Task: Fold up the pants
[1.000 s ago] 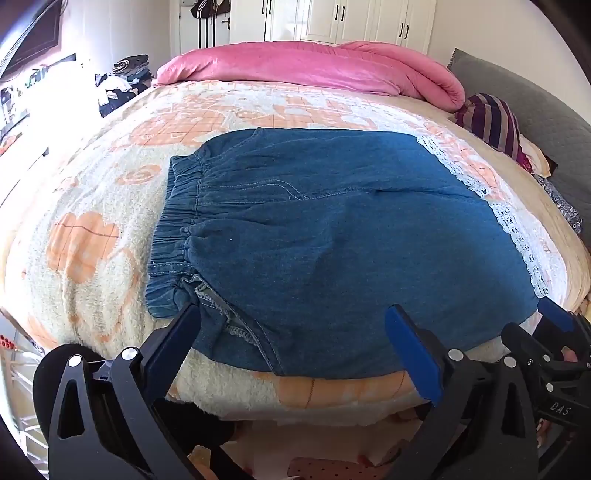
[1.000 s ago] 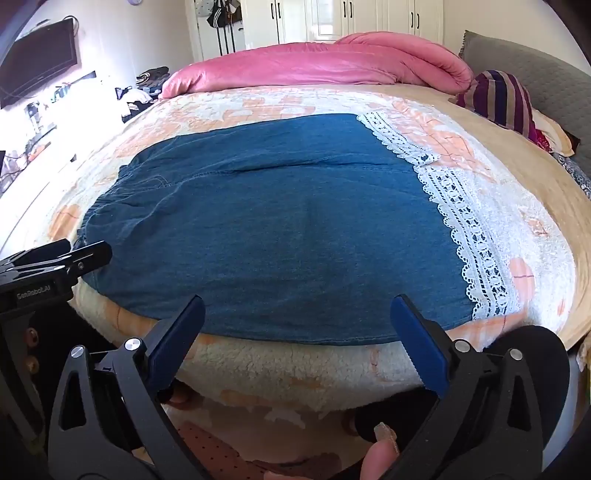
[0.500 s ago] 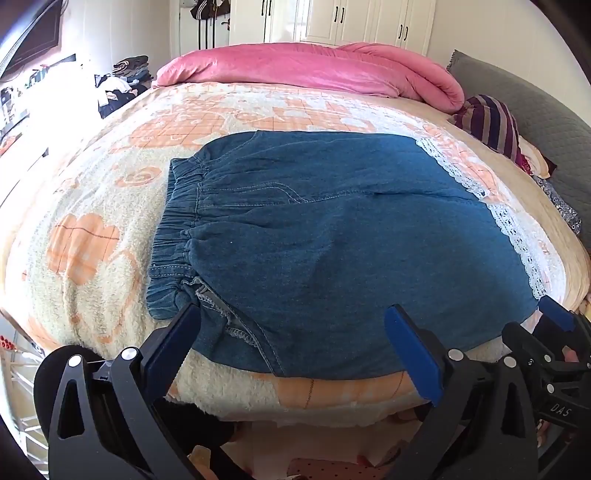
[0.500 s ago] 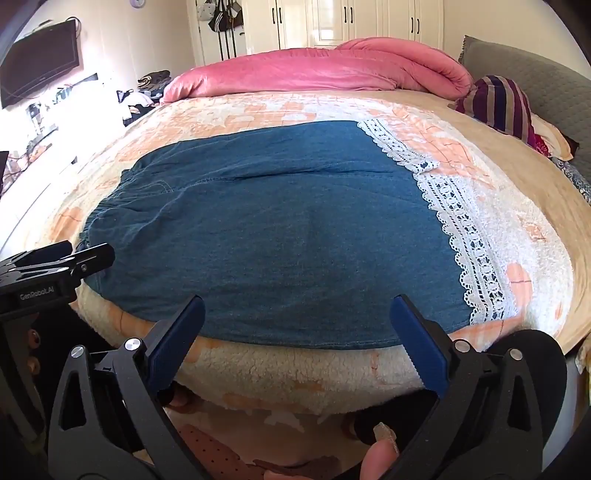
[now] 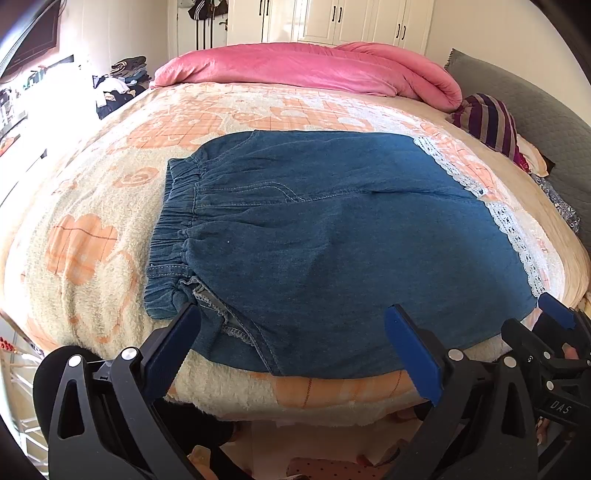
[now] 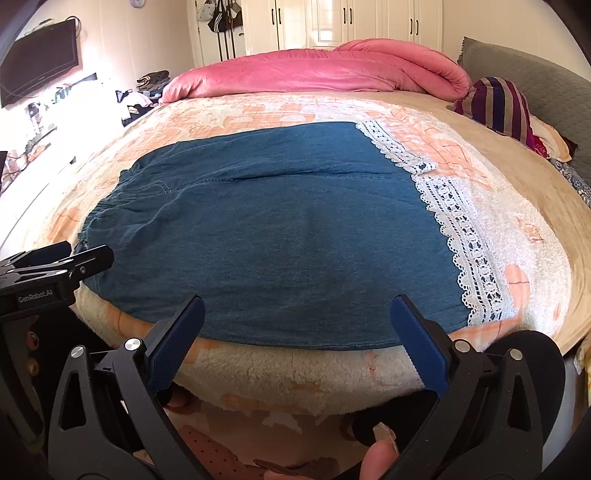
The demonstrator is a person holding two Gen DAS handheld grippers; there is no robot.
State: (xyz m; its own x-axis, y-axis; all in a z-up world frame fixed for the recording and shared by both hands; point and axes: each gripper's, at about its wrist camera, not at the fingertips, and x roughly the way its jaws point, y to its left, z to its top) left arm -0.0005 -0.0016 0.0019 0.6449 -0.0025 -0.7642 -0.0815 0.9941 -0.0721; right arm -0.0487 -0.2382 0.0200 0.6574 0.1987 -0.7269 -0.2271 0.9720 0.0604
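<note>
Left wrist view: left gripper (image 5: 295,347) fingers (image 5: 173,349) spread wide, nothing between them, hovering at the near edge of the bed (image 5: 92,206). Left fingertip sits over the near-left corner of the denim pants (image 5: 332,229), right by the exposed inner seam; contact can't be confirmed. Right fingertip overlaps the near hem of the pants in the picture. Pants lie flat on the orange-and-cream blanket (image 5: 85,258), elastic waistband (image 5: 173,229) toward the left edge of the bed, white lace trim (image 5: 517,236) along the right side of the denim. Right gripper (image 5: 554,321) shows at the near-right corner of the pants, only partly in frame. Pink duvet (image 5: 306,70) is bunched along the far edge of the bed, striped pillow (image 5: 487,122) at the far-right corner, white wardrobe (image 5: 332,18) behind. Right wrist view: right gripper (image 6: 297,332) fingers (image 6: 177,339) also released and wide apart, empty, held just off the near edge of the bed (image 6: 546,206), tips overlapping the near hem of the pants (image 6: 277,229) in the picture. Lace trim (image 6: 469,240) runs down the right side of the denim to the near edge, well visible here. Left gripper (image 6: 62,266) comes in from the left, at the waistband end of the pants. Pink duvet (image 6: 314,70) at the far edge, striped pillow (image 6: 495,103) far right, TV (image 6: 37,70) on the left wall. A fingertip of the person's hand (image 6: 376,461) shows at the bottom of frame under the right gripper.
</note>
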